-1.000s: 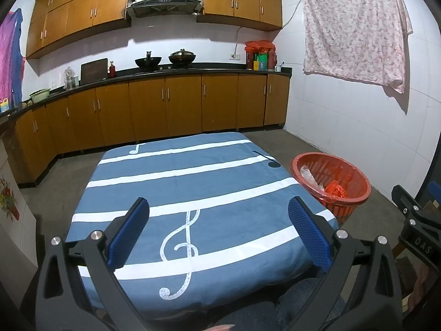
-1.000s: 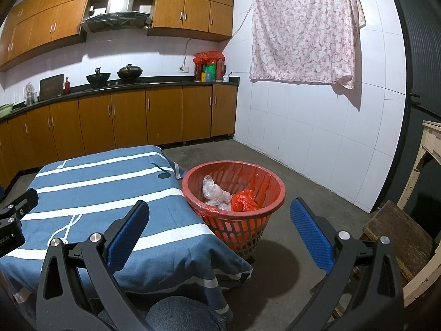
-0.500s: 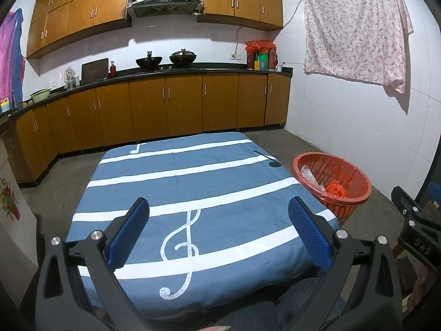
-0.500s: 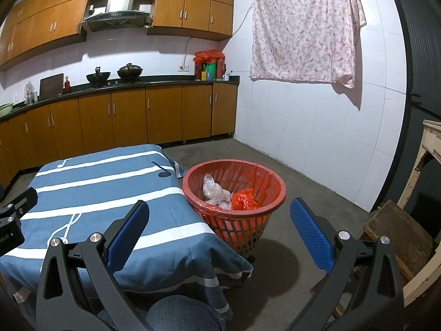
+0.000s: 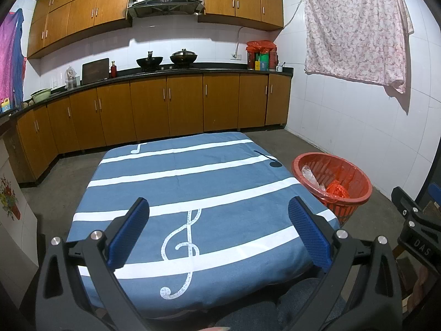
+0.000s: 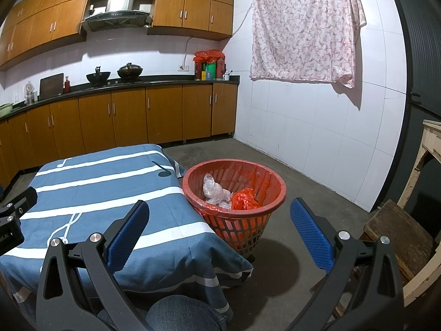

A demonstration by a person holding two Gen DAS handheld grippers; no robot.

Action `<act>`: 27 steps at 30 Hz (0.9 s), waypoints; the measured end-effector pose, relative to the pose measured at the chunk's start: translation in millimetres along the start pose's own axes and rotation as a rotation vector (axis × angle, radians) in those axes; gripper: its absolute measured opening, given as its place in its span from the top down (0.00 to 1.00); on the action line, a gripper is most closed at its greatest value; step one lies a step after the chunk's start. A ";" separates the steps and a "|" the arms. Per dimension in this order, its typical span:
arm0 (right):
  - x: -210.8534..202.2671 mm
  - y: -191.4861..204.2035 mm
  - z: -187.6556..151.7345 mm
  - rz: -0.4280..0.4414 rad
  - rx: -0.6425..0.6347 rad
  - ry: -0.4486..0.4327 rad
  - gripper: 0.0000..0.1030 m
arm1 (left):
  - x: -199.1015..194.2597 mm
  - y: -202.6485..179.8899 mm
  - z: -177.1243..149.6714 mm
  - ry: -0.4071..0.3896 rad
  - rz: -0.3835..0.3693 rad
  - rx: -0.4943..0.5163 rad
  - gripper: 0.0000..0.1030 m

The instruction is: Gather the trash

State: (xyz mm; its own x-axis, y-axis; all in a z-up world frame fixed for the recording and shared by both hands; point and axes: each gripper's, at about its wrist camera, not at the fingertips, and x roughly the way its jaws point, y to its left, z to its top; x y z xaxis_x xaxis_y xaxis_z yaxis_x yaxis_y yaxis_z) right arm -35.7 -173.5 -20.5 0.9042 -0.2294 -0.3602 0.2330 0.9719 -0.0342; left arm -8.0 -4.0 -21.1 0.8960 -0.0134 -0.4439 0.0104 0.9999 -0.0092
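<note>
A red plastic basket (image 6: 273,190) (image 5: 303,162) lined with a red bag stands on the floor at the table's right side. In it lie a crumpled clear plastic bag (image 6: 213,190) (image 5: 308,171) and a crumpled red bag (image 6: 245,200) (image 5: 336,189). My left gripper (image 5: 219,227) is open and empty, held over the near part of the table with the blue cloth (image 5: 193,182). My right gripper (image 6: 220,227) is open and empty, held near the basket's front side, above the floor and the table's corner (image 6: 193,248).
Brown kitchen cabinets (image 5: 165,107) with a dark counter run along the back wall. A floral cloth (image 6: 303,27) hangs on the white wall at right. A wooden stool (image 6: 399,234) and a pale wooden frame (image 6: 430,149) stand at far right. My knee (image 6: 179,314) shows below.
Both grippers stay open and nearly still. The views shift only slightly; the basket sits a touch lower in the left wrist view.
</note>
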 end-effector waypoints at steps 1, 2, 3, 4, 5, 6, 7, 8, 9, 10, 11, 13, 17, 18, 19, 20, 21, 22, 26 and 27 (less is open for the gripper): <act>0.1 -0.1 0.1 0.000 0.000 0.000 0.02 | -0.1 -0.4 -0.4 0.000 0.000 0.000 0.04; 0.1 -0.1 0.0 0.000 0.000 0.000 0.02 | -0.1 -0.7 -0.7 0.000 0.000 0.001 0.04; 0.2 -0.1 0.3 0.000 -0.001 0.001 0.02 | 0.0 -0.2 0.1 0.000 0.001 0.001 0.04; 0.2 -0.2 0.2 0.000 -0.001 0.001 0.02 | 0.0 -0.6 -0.4 0.001 0.000 0.000 0.04; 0.2 -0.2 0.5 0.001 -0.001 0.001 0.02 | -0.1 -0.1 0.2 0.000 0.000 0.000 0.04; 0.1 -0.3 0.4 0.000 -0.001 0.001 0.02 | -0.3 -0.9 -0.6 0.001 0.000 0.000 0.04; 0.0 -0.3 0.4 0.000 -0.001 0.001 0.02 | -0.5 -0.4 -1.5 0.001 0.000 0.000 0.04; -0.1 -0.5 0.4 0.001 -0.001 0.001 0.02 | -0.6 -0.5 -1.7 0.002 0.001 -0.001 0.04; 0.0 -0.4 0.7 0.001 0.000 0.000 0.02 | -0.6 -0.4 -1.7 0.002 0.000 -0.001 0.04; -0.1 -0.5 0.6 0.000 -0.001 0.000 0.02 | -0.5 -0.2 -1.5 0.002 -0.001 -0.001 0.04; 0.0 -0.6 0.6 0.000 -0.001 0.000 0.02 | -0.6 -0.4 -1.7 0.002 -0.001 -0.002 0.04; 0.1 -0.7 0.8 0.001 0.000 0.001 0.02 | -0.6 -0.2 -1.2 0.002 -0.001 -0.002 0.04; 0.0 -0.8 1.0 0.001 -0.001 0.001 0.02 | -0.3 0.4 -0.4 0.001 0.000 -0.001 0.04; 0.0 -0.9 1.0 0.001 -0.001 0.001 0.02 | -0.6 -0.2 -1.3 0.001 0.001 -0.001 0.04; 0.1 -0.9 1.2 0.001 -0.001 0.001 0.02 | -0.3 0.4 -0.6 0.002 -0.001 -0.001 0.04; 0.1 -0.9 1.5 0.001 -0.001 0.002 0.02 | -0.3 0.0 -1.1 0.002 -0.001 -0.001 0.04; 0.1 -1.0 1.4 0.001 0.000 0.002 0.02 | -0.3 0.3 -0.7 0.002 0.000 0.000 0.04; 0.1 -1.0 1.2 0.001 0.000 0.003 0.02 | -0.3 0.1 -0.9 0.003 0.001 0.000 0.04; 0.8 -1.0 0.9 0.001 0.000 0.003 0.02 | 0.0 0.6 -0.8 0.003 0.001 -0.001 0.04; 0.8 -1.1 0.9 0.001 0.000 0.003 0.02 | -0.1 0.4 -1.2 0.003 0.001 0.000 0.04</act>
State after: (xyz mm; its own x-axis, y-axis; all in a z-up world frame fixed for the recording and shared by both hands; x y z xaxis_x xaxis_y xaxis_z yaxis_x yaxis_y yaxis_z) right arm -34.9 -174.9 -19.9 0.9033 -0.2286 -0.3631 0.2324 0.9720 -0.0338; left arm -8.6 -3.6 -22.1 0.8947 -0.0125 -0.4465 0.0095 0.9999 -0.0089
